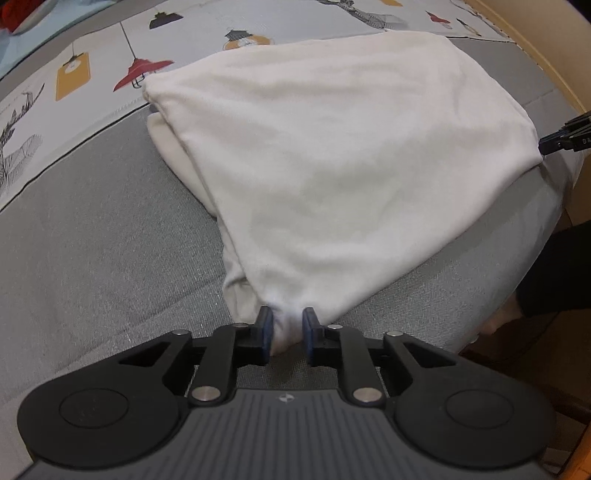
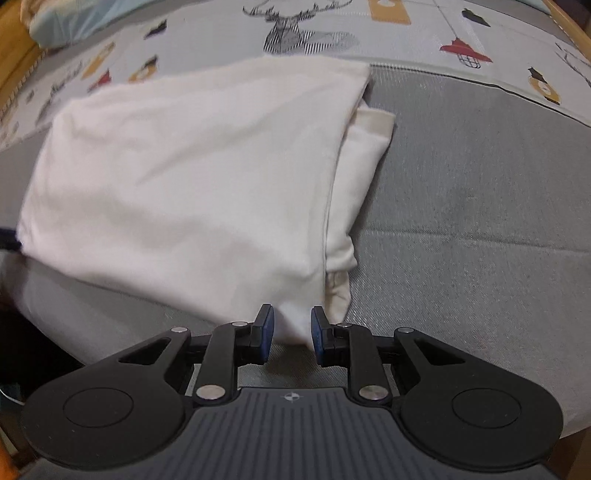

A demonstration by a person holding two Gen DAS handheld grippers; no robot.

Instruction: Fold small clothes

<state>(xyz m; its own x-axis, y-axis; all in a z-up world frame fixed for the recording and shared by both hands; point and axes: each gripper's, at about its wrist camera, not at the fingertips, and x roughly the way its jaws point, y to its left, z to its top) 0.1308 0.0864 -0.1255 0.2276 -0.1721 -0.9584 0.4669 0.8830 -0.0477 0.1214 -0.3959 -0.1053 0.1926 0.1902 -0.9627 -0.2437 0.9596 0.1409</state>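
One bed surface fills both views: a grey mattress cover (image 1: 110, 236) nearest the cameras and, beyond it, a pale printed sheet (image 1: 74, 74) with lamps, tags and a line-drawn deer head (image 2: 291, 27). Lying across the grey cover, its far edge reaching onto the print, is a cream garment (image 1: 325, 155), folded over on itself so that a second layer with a hemmed edge peeks out along one side. Each near corner of it is bunched between a pair of blue pads. Left gripper (image 1: 287, 328) has its jaws narrow, pinching one corner of cloth; right gripper (image 2: 292, 326) has its jaws slightly wider, with the other corner gathered between them and touching both pads.
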